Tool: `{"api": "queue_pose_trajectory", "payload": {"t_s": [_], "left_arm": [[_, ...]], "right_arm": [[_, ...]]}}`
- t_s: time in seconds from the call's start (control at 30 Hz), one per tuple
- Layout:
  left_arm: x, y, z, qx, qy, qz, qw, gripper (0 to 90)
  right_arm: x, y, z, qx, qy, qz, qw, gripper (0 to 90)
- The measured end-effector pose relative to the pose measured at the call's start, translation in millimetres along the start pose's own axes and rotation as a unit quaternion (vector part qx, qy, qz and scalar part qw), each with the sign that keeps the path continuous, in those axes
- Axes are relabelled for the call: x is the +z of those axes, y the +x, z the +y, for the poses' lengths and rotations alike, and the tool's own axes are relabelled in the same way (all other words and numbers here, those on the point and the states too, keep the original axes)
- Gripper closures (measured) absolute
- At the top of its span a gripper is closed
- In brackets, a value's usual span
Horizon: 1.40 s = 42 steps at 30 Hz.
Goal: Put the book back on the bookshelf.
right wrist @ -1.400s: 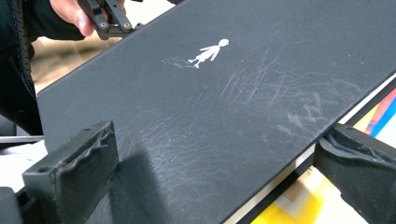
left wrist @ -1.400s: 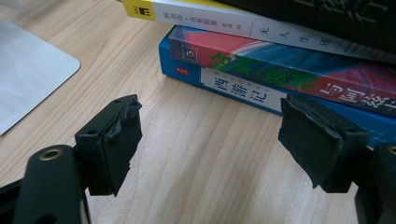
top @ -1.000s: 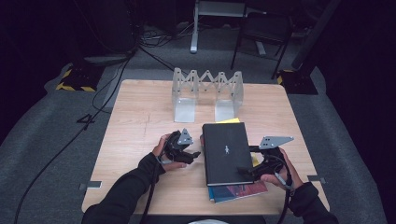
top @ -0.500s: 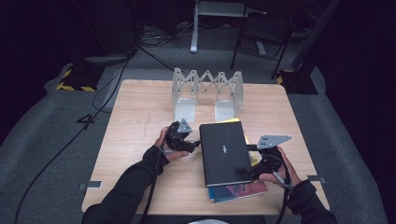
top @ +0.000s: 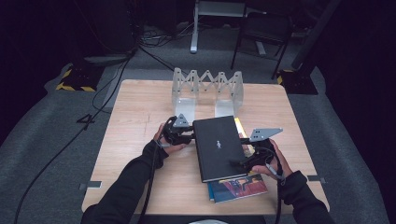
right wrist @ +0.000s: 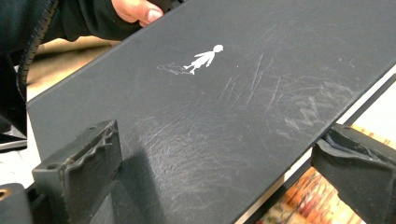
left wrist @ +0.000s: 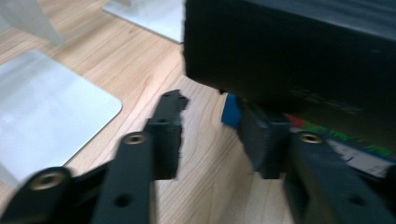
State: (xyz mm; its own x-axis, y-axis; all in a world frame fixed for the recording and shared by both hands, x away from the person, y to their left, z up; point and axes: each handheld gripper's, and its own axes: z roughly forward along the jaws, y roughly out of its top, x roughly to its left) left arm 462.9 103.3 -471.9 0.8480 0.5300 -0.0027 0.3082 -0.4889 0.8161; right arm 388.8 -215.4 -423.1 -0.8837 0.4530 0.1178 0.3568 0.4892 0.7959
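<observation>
Table [top: 140, 112]: light wood, filling the middle of the high view, with dark floor and cables all round it.

Folding rack [top: 208, 88]: clear zigzag stand with metal base plates, upright at the far centre of the table, nothing in its slots.

Black book [top: 218, 147]: the thing in hand; it lies just right of centre in the high view, on top of a colourful book [top: 238, 186] and a yellow one [top: 239, 127] that peeks out at its far right edge. In the right gripper view its scuffed cover with a small white figure crosses the frame on a slant.

What changed: over the last second the left hand has travelled up and in from the lower left, and the book's near end looks shifted slightly to the right.

Left gripper [left wrist: 210, 126]: jaws parted a moderate way at the book's far left corner, holding nothing; one jaw sits low beside the stack's edge.

Right gripper [right wrist: 219, 158]: jaws spread wide, one above the cover and one under the right edge; they straddle the book, but the pictures do not show them clamped on it.

Meaning: both tools now flank the book, so lifting it toward the rack seems the likely step.
</observation>
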Motion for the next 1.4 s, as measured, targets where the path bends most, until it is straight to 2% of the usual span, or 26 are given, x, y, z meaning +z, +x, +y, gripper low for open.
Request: {"api": "queue_pose_trajectory", "payload": {"t_s": [0.07,0.13,0.2,0.37,0.4,0.53,0.67,0.73,0.83,1.0,1.1,1.27,1.33,1.4], "left_arm": [[-3.6,2.9,4.3,0.004,-0.014,-0.009,0.9999,72.6],[-8.3,6.9,8.8,0.001,-0.029,-0.023,0.9993,74.9],[-13.4,9.0,15.2,0.006,-0.039,-0.024,0.9989,76.3],[-22.4,9.1,35.4,0.007,-0.042,-0.024,0.9988,76.4],[-23.7,7.9,42.1,0.012,-0.035,-0.021,0.9991,76.4],[-25.6,5.4,55.5,0.015,-0.036,-0.015,0.9991,80.3],[-27.4,6.8,60.8,0.008,-0.053,-0.028,0.9981,85.2],[-27.9,6.3,63.1,0.009,-0.057,-0.028,0.9980,85.7],[-28.9,5.3,70.7,0.018,-0.054,-0.024,0.9981,86.9],[-32.4,0.3,85.8,0.027,-0.063,-0.027,0.9973,87.7],[-36.8,-5.5,94.4,0.035,-0.069,-0.025,0.9967,89.1],[-44.9,-14.6,97.1,0.039,-0.072,-0.007,0.9966,87.4],[-47.9,-18.6,96.9,0.039,-0.074,0.000,0.9965,86.3],[-52.1,-21.6,96.3,0.041,-0.080,-0.001,0.9960,84.5]], "right_arm": [[-0.1,-0.9,2.0,-0.009,-0.003,-0.004,0.9999,2.6],[-2.2,-2.0,3.7,-0.019,-0.014,-0.012,0.9997,6.5],[-4.8,-2.9,4.4,-0.029,-0.028,-0.019,0.9990,8.8],[-9.6,-4.0,5.7,-0.043,-0.059,-0.036,0.9967,14.5],[-10.8,-3.8,6.5,-0.047,-0.066,-0.042,0.9958,14.6],[-14.9,-4.3,9.7,-0.051,-0.078,-0.063,0.9937,16.6],[-21.9,-4.4,10.8,-0.068,-0.102,-0.088,0.9886,27.6],[-23.4,-5.0,10.8,-0.069,-0.108,-0.089,0.9878,29.4],[-28.5,-8.2,9.7,-0.073,-0.119,-0.090,0.9861,34.5],[-36.3,-7.4,11.2,-0.086,-0.137,-0.104,0.9813,42.3],[-42.9,-4.1,13.7,-0.100,-0.151,-0.115,0.9767,46.7],[-49.9,1.6,10.9,-0.109,-0.165,-0.122,0.9727,52.2],[-51.5,3.4,9.7,-0.111,-0.167,-0.120,0.9722,53.9],[-56.4,8.9,6.6,-0.119,-0.179,-0.116,0.9698,57.5]]}}
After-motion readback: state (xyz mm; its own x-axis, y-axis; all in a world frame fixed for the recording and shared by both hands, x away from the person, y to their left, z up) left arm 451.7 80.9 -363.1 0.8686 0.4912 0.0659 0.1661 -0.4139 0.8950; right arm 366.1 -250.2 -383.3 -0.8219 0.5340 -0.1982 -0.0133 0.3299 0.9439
